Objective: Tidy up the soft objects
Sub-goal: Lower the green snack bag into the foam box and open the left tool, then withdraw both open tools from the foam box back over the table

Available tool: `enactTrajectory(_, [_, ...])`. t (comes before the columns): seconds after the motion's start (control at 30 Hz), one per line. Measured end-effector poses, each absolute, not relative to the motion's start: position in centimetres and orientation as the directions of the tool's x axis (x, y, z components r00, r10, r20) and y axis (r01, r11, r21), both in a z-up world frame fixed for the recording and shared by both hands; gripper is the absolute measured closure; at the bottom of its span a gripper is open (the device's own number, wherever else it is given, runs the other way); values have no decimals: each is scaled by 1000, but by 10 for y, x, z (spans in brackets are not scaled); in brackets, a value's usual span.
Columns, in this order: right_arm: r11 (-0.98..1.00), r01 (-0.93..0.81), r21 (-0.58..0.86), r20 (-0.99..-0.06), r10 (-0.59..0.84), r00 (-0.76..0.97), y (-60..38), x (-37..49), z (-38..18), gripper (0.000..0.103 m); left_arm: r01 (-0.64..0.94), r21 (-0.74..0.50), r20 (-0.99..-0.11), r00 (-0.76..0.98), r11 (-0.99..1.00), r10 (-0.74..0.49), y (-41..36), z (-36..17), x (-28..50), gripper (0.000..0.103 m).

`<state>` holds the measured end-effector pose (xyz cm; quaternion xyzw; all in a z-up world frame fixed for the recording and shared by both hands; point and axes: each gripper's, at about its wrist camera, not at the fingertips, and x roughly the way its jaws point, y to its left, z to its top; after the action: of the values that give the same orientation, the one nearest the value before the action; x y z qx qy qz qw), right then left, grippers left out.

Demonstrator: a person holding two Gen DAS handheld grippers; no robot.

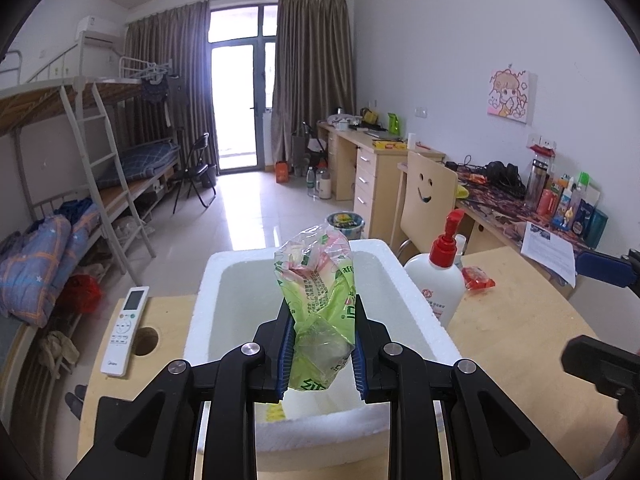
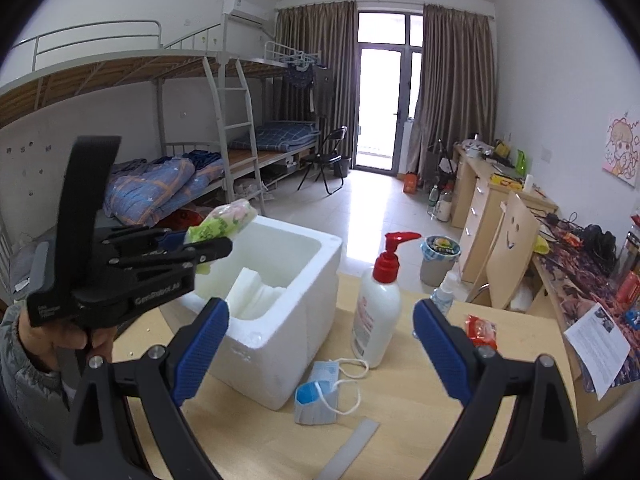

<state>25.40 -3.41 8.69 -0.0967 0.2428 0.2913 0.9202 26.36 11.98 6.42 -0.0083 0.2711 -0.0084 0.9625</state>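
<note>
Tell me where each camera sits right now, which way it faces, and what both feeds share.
Left wrist: on the left gripper, looking down its fingers over the foam box toward the balcony door; its jaws are shut on a green bag.
Right wrist: on the right gripper, jaws open, looking across the table at a mask and lotion bottle; the left gripper and the person's hand show at left.
Shared: box, bag, bottle, bunk beds, door.

green-pink printed bag [image 1: 320,300] | white foam box [image 2: 296,320] | white bottle [image 2: 376,320], red pump | light-blue mask [image 2: 320,388] | blue pads [image 2: 200,336]
</note>
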Motion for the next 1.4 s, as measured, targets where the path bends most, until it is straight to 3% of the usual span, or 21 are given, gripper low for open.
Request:
enactTrajectory(0.1, [818,-574,-29,-497,487,718,-40,254,88,7,15,-22,-528,849,1000,-24,118,63,267,71])
enactTrajectory(0.17, [823,-568,-23,-499,483,720,-43,255,87,7,4,-16,-532,847,1000,-12,117,62,270,61])
enactTrajectory(0.23, [826,-564,-16,-504,480,718,-45,256,85,7,-14,-23,-533,846,1000,0,120,61,272,40])
enactTrajectory(0.43, [829,-559,-15,-505,476,720,-50,255,83,7,-61,-42,-512,859,997,31,127,61,272,5])
enactTrajectory(1.4, [832,-554,-1,-443,496,746,-75,190,104,7,-42,-12,-408,912,999,34,97,96,173,1])
